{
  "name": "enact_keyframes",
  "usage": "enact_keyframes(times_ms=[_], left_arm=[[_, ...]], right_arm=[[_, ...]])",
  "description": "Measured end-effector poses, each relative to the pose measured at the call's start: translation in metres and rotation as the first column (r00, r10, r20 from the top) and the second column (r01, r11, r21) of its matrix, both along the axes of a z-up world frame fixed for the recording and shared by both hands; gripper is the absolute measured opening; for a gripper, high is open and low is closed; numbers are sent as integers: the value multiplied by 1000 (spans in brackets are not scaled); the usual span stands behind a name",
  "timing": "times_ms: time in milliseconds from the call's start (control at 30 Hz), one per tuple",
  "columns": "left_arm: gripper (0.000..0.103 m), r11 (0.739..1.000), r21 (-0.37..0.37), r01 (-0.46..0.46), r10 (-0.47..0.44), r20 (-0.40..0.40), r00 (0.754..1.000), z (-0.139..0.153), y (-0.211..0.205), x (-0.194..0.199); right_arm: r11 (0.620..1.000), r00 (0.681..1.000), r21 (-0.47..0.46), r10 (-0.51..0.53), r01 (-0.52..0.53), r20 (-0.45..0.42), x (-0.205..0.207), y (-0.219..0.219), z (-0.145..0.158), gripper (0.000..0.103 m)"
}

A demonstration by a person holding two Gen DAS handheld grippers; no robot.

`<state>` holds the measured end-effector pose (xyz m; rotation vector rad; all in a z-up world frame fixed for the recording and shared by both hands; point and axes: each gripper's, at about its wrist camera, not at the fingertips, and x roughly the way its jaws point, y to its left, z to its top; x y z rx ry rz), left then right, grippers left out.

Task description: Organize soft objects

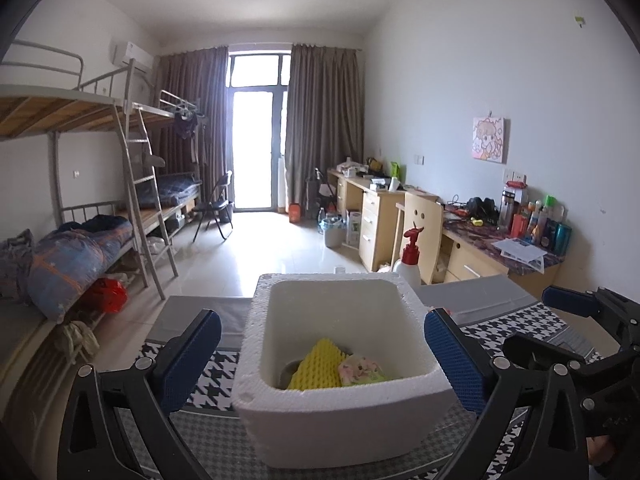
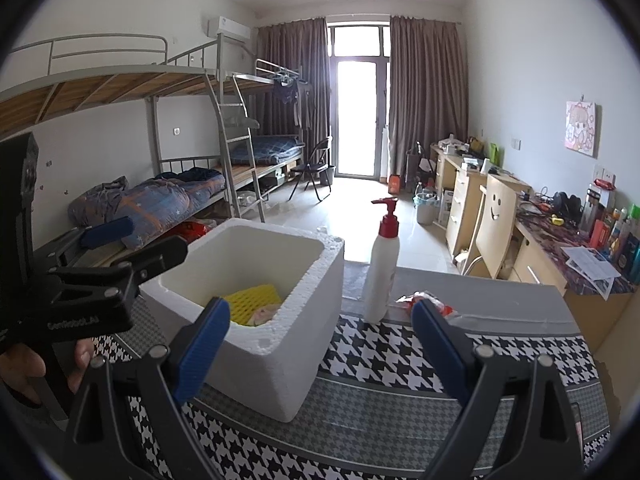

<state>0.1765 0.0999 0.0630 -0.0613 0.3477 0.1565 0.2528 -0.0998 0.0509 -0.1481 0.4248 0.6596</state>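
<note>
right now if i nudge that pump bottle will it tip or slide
The bottle is tall and narrow on a small base, so a push near the red pump would probably tip it; low down it may slide. It stands at the edge of the checked cloth, which could snag it. The right tool is open and not touching it.

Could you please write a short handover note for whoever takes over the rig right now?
Left gripper: open, empty, its fingers either side of the foam box.
Right gripper: open, empty, over the houndstooth cloth, right of the box.
Done: yellow sponge and floral soft item lie inside the box.
Left: a red-and-white item lies beside the pump bottle; probably next, if soft.
</note>
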Motion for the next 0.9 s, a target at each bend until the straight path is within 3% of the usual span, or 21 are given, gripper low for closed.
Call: enact_keyframes(times_ms=[900], left_arm=[[102,1000,-8,6,-5,41,999,-5,-15,-60]], right_arm=[[999,999,41,-29,27,39,-50,-11,4,95]])
